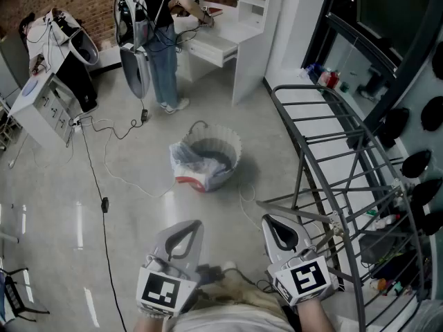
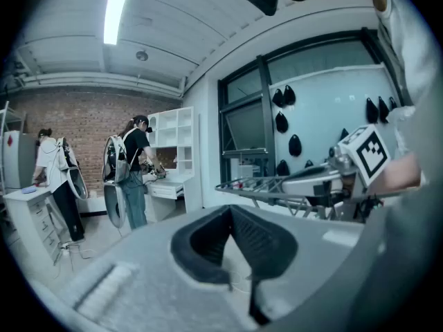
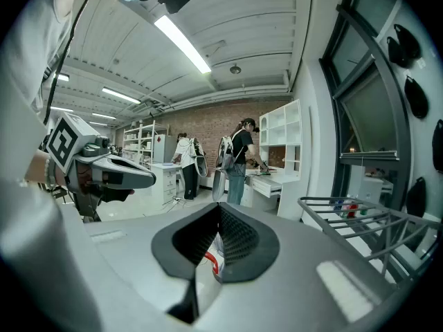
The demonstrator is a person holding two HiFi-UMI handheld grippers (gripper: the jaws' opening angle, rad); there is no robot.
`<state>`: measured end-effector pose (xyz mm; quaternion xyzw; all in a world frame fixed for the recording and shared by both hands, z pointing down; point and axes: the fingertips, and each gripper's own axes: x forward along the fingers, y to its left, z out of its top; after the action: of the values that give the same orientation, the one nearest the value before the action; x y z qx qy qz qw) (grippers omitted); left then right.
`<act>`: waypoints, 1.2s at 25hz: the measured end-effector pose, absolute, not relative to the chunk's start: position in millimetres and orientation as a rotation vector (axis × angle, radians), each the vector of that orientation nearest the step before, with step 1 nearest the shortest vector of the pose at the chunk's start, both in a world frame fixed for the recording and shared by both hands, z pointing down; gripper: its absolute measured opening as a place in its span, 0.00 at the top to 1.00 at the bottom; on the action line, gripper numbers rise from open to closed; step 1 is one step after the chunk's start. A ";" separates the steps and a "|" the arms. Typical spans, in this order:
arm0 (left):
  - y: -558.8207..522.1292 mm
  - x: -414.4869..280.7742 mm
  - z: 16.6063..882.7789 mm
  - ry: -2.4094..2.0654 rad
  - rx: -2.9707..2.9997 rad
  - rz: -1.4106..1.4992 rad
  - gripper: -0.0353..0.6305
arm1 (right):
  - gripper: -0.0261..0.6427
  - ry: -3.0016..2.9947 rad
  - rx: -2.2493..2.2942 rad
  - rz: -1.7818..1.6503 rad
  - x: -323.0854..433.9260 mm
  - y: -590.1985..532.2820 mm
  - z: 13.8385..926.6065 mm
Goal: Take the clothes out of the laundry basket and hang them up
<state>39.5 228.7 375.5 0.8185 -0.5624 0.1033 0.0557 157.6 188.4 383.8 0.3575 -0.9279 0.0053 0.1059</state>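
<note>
The left gripper [image 1: 188,228] and right gripper [image 1: 275,221] sit low at the near edge of the head view, side by side and apart. Each has its jaws clenched together with nothing between them. The basket [image 1: 225,140] stands ahead on open floor [image 1: 138,164] with clothes [image 1: 208,163] heaped inside, well apart from both grippers. The rack [image 1: 332,159] bounds the right side, its near rails just beside the right gripper. A cable [image 1: 104,204] trails across the floor on the left. A person [image 1: 163,40] stands at the desk [image 1: 214,43] beyond.
</note>
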 end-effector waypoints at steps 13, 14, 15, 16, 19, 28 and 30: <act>229.1 41.3 377.2 -1.702 2.486 0.316 0.95 | 0.95 -2.739 1.050 0.016 157.5 189.4 384.2; 228.7 41.4 377.1 -1.701 2.485 0.316 0.95 | 0.95 -2.739 1.054 0.022 157.8 188.8 384.4; 228.4 41.6 377.1 -1.702 2.485 0.316 0.95 | 0.95 -2.739 1.061 0.032 158.5 188.1 384.6; 228.3 41.7 377.0 -1.703 2.484 0.313 0.95 | 0.95 -2.742 1.069 0.044 159.5 187.6 384.7; 228.6 42.1 376.8 -1.705 2.483 0.305 0.95 | 0.95 -2.753 1.080 0.068 161.7 187.2 384.4; 224.7 35.2 373.9 -1.709 2.458 0.271 0.95 | 0.95 -2.778 1.066 0.116 157.2 186.6 384.5; 223.9 31.7 372.1 -1.707 2.453 0.256 0.95 | 0.95 -2.778 1.066 0.125 155.6 186.2 384.1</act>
<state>31.7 223.9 372.1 0.8158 -0.5676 0.0852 0.0709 155.6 186.2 384.1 0.3568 -0.9297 0.0418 0.0815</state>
